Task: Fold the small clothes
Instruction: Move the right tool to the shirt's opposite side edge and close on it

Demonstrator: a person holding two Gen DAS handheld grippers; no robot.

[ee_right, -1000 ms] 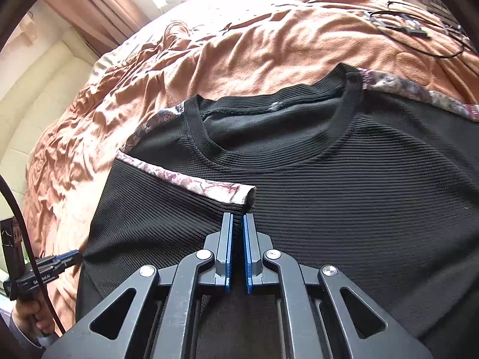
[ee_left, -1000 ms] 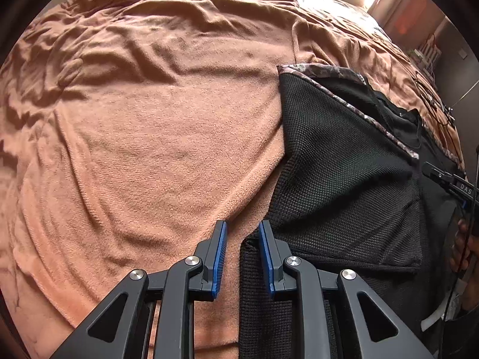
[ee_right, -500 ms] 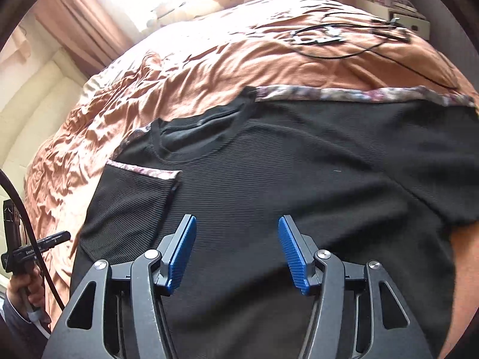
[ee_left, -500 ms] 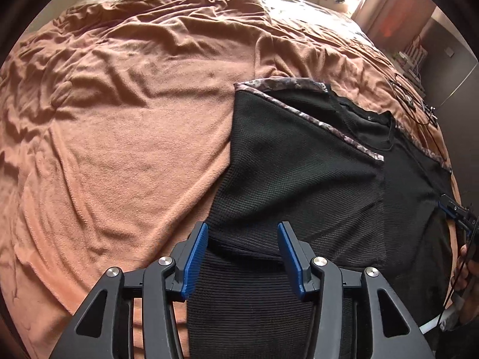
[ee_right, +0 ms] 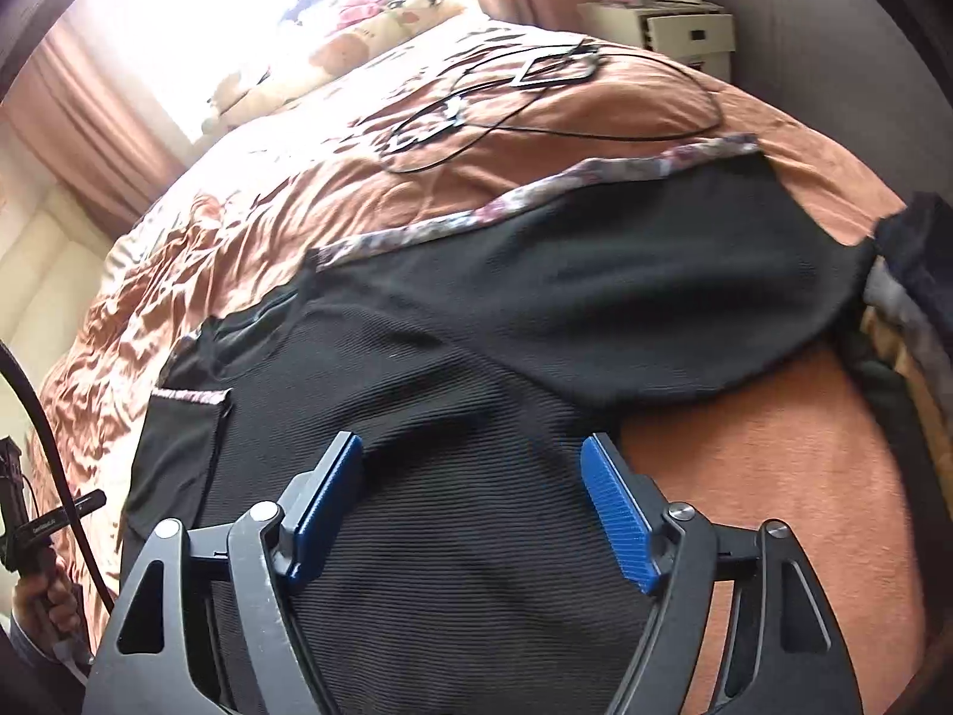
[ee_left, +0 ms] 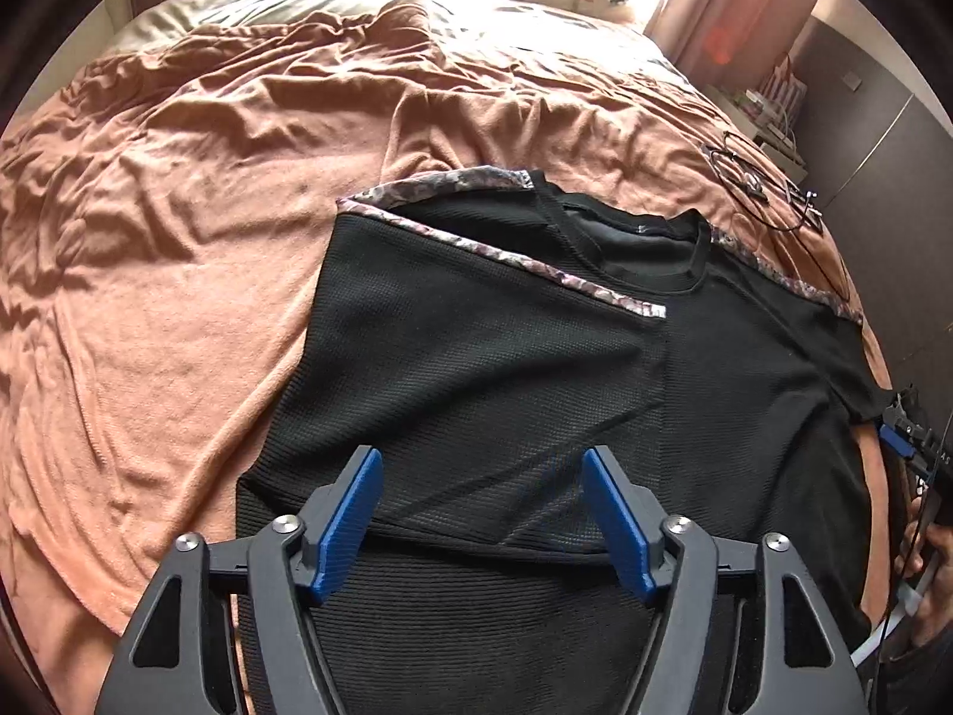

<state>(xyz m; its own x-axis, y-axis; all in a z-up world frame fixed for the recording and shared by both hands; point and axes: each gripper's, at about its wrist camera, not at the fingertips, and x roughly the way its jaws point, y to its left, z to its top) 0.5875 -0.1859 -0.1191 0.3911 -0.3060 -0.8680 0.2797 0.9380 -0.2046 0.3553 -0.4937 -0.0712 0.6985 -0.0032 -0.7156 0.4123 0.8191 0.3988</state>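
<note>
Both tongs, L [ee_left: 482, 515] & R [ee_right: 476, 509], now wide apart above shirt [ee_left: 476, 357].

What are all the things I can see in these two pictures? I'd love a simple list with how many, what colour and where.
black shirt: one, black with floral trim, lying flat on the bed, one sleeve folded inward over the body
blanket: one, rust orange, wrinkled, covering the bed under the shirt
cables: a tangle, black, on the blanket beyond the shirt
cushions: several, pale with printed figures, at the far end of the bed by the bright window
curtains: pinkish, beside the window
cabinet: one, cream, beside the bed
left tool: one, black with blue pads, open, above the shirt's folded side
right tool: one, black with blue pads, open, above the shirt's unfolded side
</note>
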